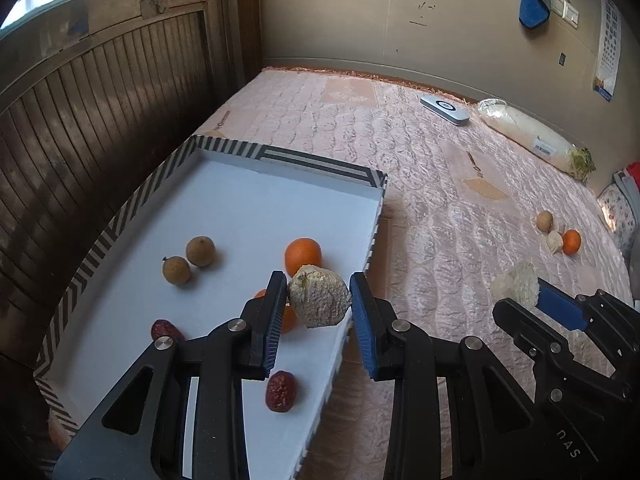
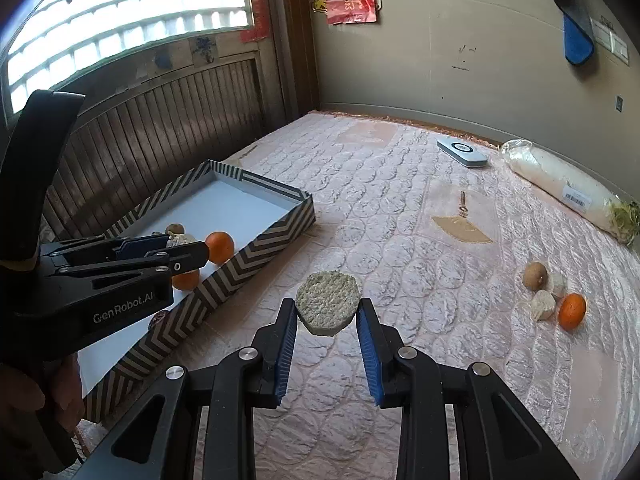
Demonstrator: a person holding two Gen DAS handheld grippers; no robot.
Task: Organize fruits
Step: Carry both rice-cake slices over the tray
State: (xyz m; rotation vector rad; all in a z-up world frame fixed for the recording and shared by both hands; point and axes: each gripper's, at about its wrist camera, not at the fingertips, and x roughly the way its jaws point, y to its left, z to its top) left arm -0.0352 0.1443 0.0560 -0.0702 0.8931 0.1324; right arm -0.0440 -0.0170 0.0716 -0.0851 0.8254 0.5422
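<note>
My left gripper [image 1: 319, 285] is shut on a pale, rough piece of peel [image 1: 320, 302], held over the right edge of the striped tray [image 1: 120, 220]. On the tray's white floor lie two brown longans [image 1: 176, 270], an orange [image 1: 303, 255], a second orange [image 1: 289, 318] half hidden by a finger, and two red dates [image 1: 281, 392]. My right gripper [image 2: 327, 306] is shut on another pale flat piece [image 2: 326, 302], above the pink quilt just right of the tray [image 2: 256, 258]. Each gripper also shows in the other's view: the right gripper [image 1: 528, 300] and the left gripper [image 2: 185, 245].
On the quilt [image 2: 400, 220] to the right sit a longan [image 2: 535, 276], two pale peel pieces [image 2: 543, 305] and an orange [image 2: 572, 311]. Farther back lie a white flat device [image 2: 462, 152] and a wrapped white radish [image 2: 560, 188]. A dark slatted wooden wall [image 1: 100, 120] borders the tray's left side.
</note>
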